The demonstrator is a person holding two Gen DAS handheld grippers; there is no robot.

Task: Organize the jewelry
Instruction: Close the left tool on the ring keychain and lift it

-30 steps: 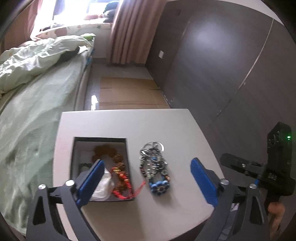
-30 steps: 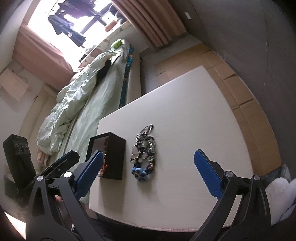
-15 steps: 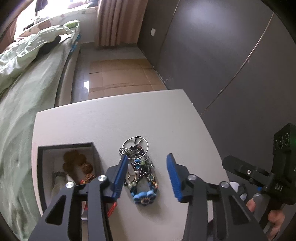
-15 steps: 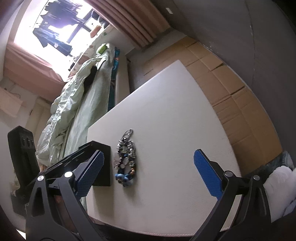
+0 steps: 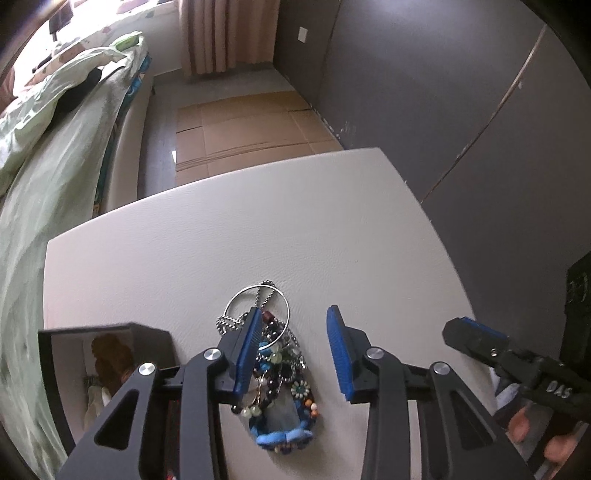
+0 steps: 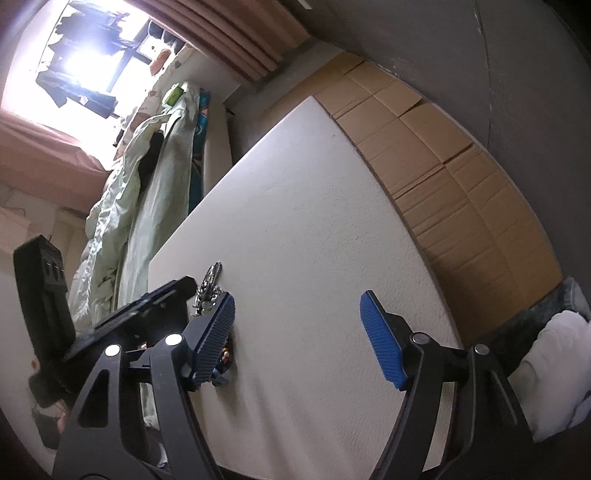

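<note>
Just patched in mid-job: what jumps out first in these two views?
The tangled jewelry pile, with blue beads and a silver ring, lies on the white table, and the left gripper straddles it, jaws just closing but not yet pinching. Left of it sits an open black box; the right gripper is open over bare tabletop.

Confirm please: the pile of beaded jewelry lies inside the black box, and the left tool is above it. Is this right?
Not quite. The left wrist view shows the jewelry pile lying on the white table, beside the black box, not inside. The left tool is above it.

A green-covered bed (image 5: pixel 55 155) stands beside flattened cardboard (image 5: pixel 243 129), pink curtains (image 5: pixel 225 35) behind.
</note>
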